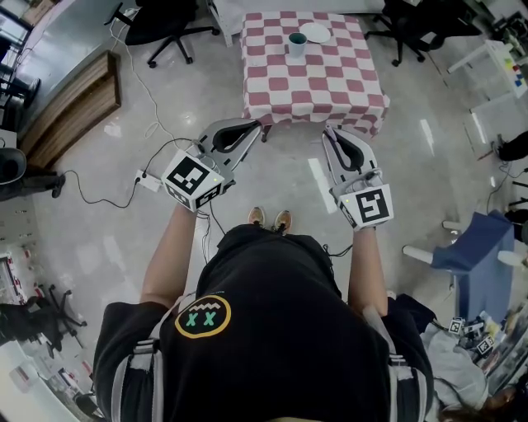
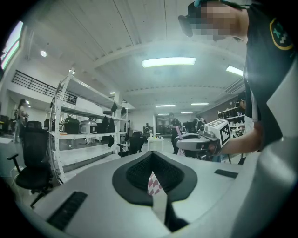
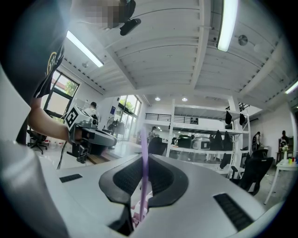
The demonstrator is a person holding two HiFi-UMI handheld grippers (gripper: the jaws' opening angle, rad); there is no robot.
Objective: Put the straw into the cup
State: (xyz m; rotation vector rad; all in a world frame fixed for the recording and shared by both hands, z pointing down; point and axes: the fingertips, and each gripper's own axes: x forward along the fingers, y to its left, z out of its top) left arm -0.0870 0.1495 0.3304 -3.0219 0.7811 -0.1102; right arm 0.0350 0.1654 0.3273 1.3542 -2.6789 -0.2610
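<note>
Nearest of all is the person [image 1: 272, 313], seen from above in a black shirt with a round yellow-rimmed badge on the back, both bare forearms stretched forward with one tool in each hand. Pale, glossy floor [image 1: 124, 222] spreads all around, with a thin cable trailing across it to the left. Ahead of the person stands the bench [image 1: 280, 91], draped in a red-and-white checked cloth that hangs over its near edge. A black office chair [image 1: 165, 25] stands off the bench's far left corner, and a blue chair [image 1: 470, 255] stands to the person's right. The left tool [image 1: 252, 128] points at the near left corner of the bench. Its jaws are drawn together on nothing, and its own view leaves only a thin slit [image 2: 158, 204] through which a sliver of the checked cloth shows. The right tool [image 1: 330, 133] is held level with it, well apart from it, just short of the bench's near edge. Its jaws are clenched [image 3: 139, 204] on the straw [image 3: 144, 172], a pale purple one that rises upright between the dark pads in the right gripper view. On the far part of the bench lies a white plate [image 1: 315, 33], and just beside it, on its near left side, stands the dark teal cup [image 1: 297, 44]. The straw is well apart from the cup, with most of the bench between them.
</note>
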